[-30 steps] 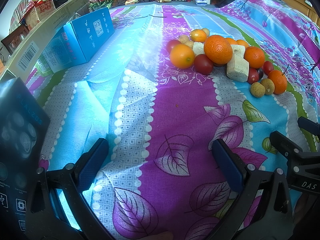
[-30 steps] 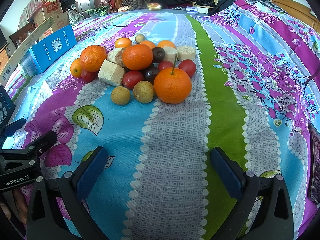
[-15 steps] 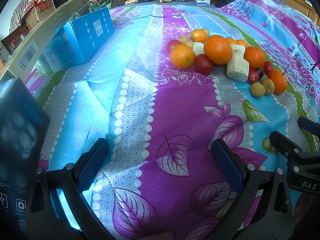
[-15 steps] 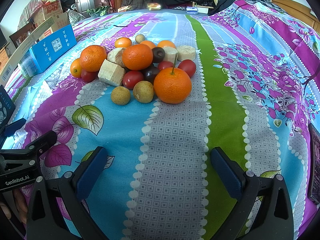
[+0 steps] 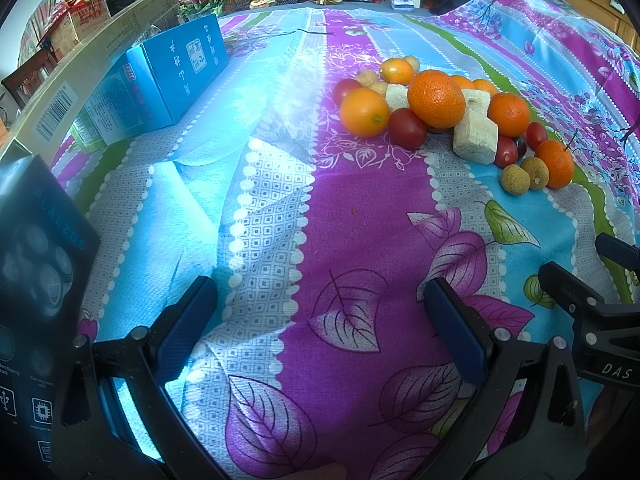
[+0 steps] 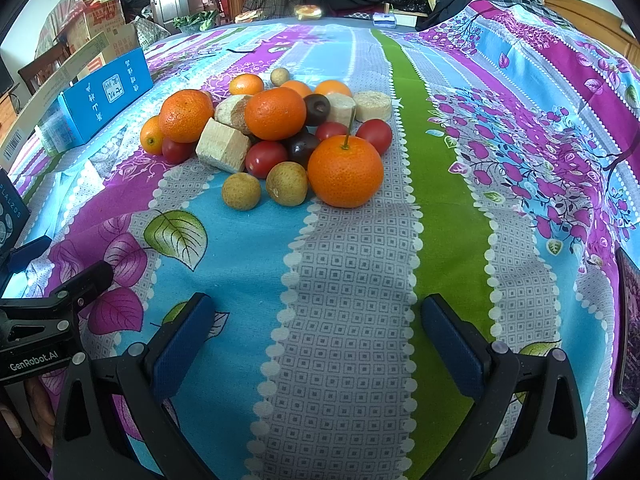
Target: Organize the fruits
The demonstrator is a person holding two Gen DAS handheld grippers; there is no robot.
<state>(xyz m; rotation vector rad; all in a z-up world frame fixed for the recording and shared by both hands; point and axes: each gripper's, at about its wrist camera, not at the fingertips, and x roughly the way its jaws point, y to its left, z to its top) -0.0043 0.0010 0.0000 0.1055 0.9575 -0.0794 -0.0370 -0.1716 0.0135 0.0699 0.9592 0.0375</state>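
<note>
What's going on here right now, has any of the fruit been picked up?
Not yet. A person holds both tools low over the patterned cloth, short of the fruit pile. The left tool and right tool are both open and empty. The stemmed orange lies nearest the right tool.

On the bed cover lies one heap of fruit, counted here from the right wrist view. There are seven orange citrus fruits (image 6: 345, 172) of different sizes, one of them with a stem. There are four red tomatoes (image 6: 266, 159) - and the left wrist view shows a fifth tomato (image 5: 345, 87) at the far side of the heap. There are two dark round fruits (image 6: 317, 109). Of the tan round fruits (image 6: 241, 191) there are at least three; some more may be hidden at the back. There are four pale cut pieces (image 6: 222, 150). Beside the heap are one blue box (image 6: 108, 92) and one dark box (image 5: 36, 264).
</note>
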